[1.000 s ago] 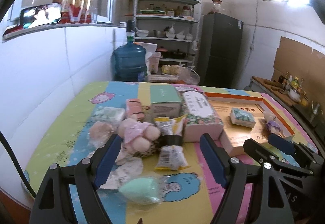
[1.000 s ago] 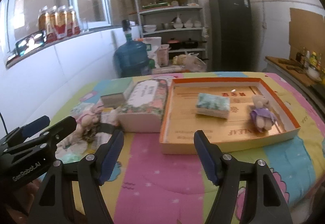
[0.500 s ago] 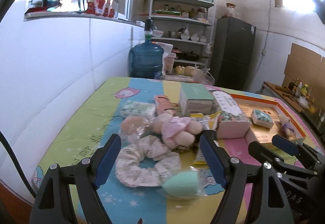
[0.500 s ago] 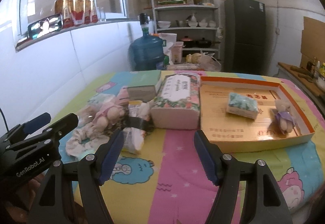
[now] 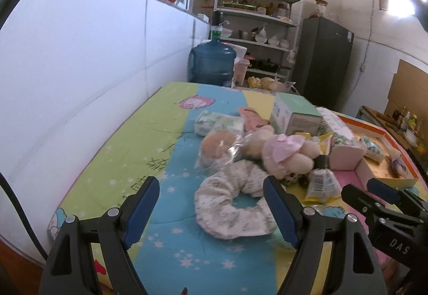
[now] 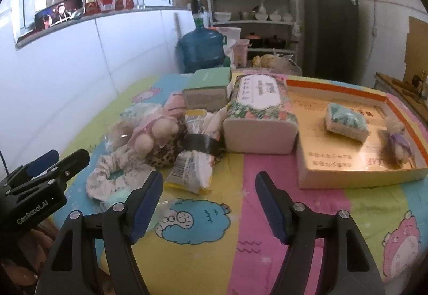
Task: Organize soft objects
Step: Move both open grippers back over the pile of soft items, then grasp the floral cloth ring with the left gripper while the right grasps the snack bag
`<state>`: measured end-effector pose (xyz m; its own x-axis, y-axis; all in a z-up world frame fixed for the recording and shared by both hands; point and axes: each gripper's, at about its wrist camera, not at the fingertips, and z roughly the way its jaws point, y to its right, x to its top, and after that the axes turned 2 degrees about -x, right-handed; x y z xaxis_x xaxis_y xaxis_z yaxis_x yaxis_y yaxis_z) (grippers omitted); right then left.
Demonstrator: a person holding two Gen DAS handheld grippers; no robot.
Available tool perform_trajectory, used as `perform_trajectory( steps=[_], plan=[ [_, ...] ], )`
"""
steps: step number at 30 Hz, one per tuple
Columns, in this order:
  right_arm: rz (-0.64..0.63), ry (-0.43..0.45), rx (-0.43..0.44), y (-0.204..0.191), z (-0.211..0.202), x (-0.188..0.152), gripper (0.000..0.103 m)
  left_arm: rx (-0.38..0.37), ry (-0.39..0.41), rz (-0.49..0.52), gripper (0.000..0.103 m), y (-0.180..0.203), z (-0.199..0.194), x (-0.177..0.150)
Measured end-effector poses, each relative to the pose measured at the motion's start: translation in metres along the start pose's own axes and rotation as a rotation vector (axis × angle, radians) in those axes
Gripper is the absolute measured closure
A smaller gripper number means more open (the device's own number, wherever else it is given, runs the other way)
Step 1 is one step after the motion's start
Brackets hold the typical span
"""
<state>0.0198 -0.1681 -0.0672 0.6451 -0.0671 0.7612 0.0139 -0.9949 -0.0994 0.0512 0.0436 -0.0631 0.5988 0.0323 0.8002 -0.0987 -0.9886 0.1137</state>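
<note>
Now both tools, left tool [image 5: 211,200] and right tool [image 6: 209,197], wide open, empty; scrunchie [image 5: 230,204] flat, seemingly ring-shaped, no clear long axis

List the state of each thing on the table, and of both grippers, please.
Left gripper: open, empty.
Right gripper: open, empty.
Scrunchie: lying flat, in front of the left gripper.
Plush doll: lying on its side in the pile.
Tissue pack: lying flat, beside the tray.
Tray: open, partly filled.
Small bear: lying inside the tray.
Wipes packet: lying inside the tray.
</note>
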Motion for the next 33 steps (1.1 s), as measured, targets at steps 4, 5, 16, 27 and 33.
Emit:
perform_trajectory(
  steps=[4, 5, 16, 27, 33],
  plan=[
    [-0.005, -0.009, 0.007, -0.004, 0.007, 0.000, 0.030, 0.001, -0.016, -0.012, 0.023, -0.009, 0.007, -0.001],
    [-0.006, -0.010, 0.009, -0.005, 0.008, 0.000, 0.030, -0.003, -0.023, -0.015, 0.023, -0.011, 0.009, -0.001],
    [0.006, -0.030, 0.009, -0.004, 0.031, 0.011, 0.030, -0.046, -0.134, -0.038, 0.023, -0.017, 0.044, -0.005],
    [0.005, -0.059, 0.006, -0.005, 0.051, 0.016, 0.030, -0.019, -0.176, 0.007, 0.024, -0.008, 0.064, -0.008],
    [0.017, -0.081, -0.008, 0.000, 0.059, 0.015, 0.030, 0.007, -0.178, 0.014, 0.024, -0.005, 0.067, -0.008]
  ],
)
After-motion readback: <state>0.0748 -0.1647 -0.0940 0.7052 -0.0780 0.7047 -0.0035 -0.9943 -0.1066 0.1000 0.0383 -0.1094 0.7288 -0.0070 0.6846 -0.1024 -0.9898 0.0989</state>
